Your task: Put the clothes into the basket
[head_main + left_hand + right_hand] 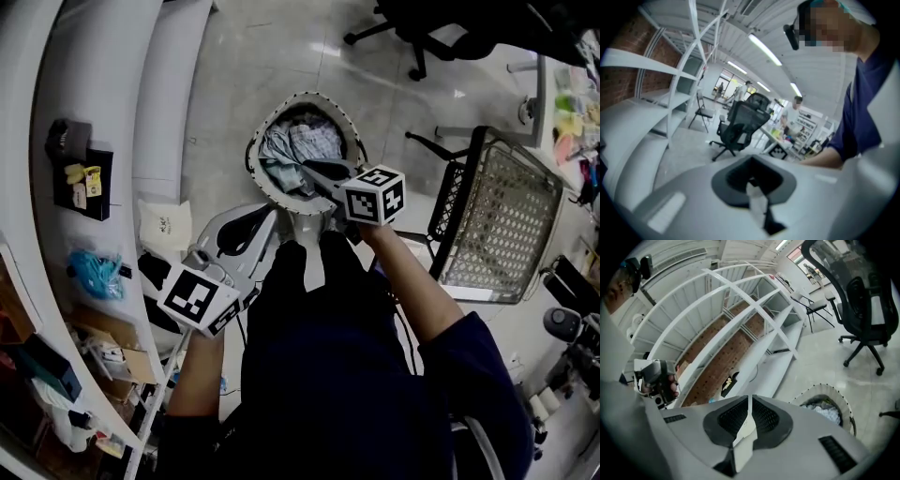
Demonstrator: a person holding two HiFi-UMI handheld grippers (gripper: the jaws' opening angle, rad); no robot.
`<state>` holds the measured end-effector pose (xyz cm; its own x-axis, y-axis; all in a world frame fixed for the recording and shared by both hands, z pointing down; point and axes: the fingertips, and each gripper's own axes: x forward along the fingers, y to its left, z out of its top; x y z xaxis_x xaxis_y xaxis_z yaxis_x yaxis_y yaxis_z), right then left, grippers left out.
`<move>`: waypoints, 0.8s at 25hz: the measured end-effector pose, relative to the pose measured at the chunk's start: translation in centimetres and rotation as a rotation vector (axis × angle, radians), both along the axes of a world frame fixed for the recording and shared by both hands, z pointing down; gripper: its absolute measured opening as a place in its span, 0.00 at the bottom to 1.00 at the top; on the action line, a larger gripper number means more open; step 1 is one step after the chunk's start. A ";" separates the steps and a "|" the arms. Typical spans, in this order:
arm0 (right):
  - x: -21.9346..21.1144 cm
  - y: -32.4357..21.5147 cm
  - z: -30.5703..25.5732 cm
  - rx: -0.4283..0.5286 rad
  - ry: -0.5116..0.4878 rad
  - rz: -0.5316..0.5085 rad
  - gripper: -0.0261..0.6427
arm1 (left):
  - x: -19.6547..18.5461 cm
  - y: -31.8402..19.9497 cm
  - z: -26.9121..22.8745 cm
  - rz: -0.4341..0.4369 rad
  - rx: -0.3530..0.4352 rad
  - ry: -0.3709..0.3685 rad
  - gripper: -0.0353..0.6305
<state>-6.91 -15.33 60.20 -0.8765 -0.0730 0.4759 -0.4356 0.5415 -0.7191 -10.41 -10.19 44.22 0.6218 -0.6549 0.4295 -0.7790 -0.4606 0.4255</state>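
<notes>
A round white-rimmed basket (256, 150) stands on the floor ahead of me, with blue and checked clothes (305, 141) piled inside. My right gripper (317, 172) hovers over the basket's near edge, jaws shut with nothing between them. In the right gripper view the basket (810, 397) and its clothes (827, 409) lie below and to the right of the shut right gripper (749, 403). My left gripper (251, 223) is held lower left, short of the basket. The left gripper (753, 180) looks shut and empty and points across the room.
White shelving (103, 141) curves along the left with small items on it. A wire mesh cart (497, 220) stands at the right. A black office chair (422, 37) is beyond the basket, also seen as the chair (865, 301) and the chair (743, 124).
</notes>
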 end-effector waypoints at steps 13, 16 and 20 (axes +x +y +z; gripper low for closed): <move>1.1 3.1 -19.4 0.340 -0.158 -0.127 0.06 | 2.1 0.2 -6.8 0.028 0.140 -0.029 0.06; 1.7 3.3 -22.7 0.433 -0.161 -0.147 0.06 | 2.7 0.0 -8.3 0.034 0.178 -0.036 0.06; 2.7 3.6 -25.7 0.493 -0.180 -0.151 0.06 | 3.1 -0.2 -9.8 0.018 0.207 -0.038 0.06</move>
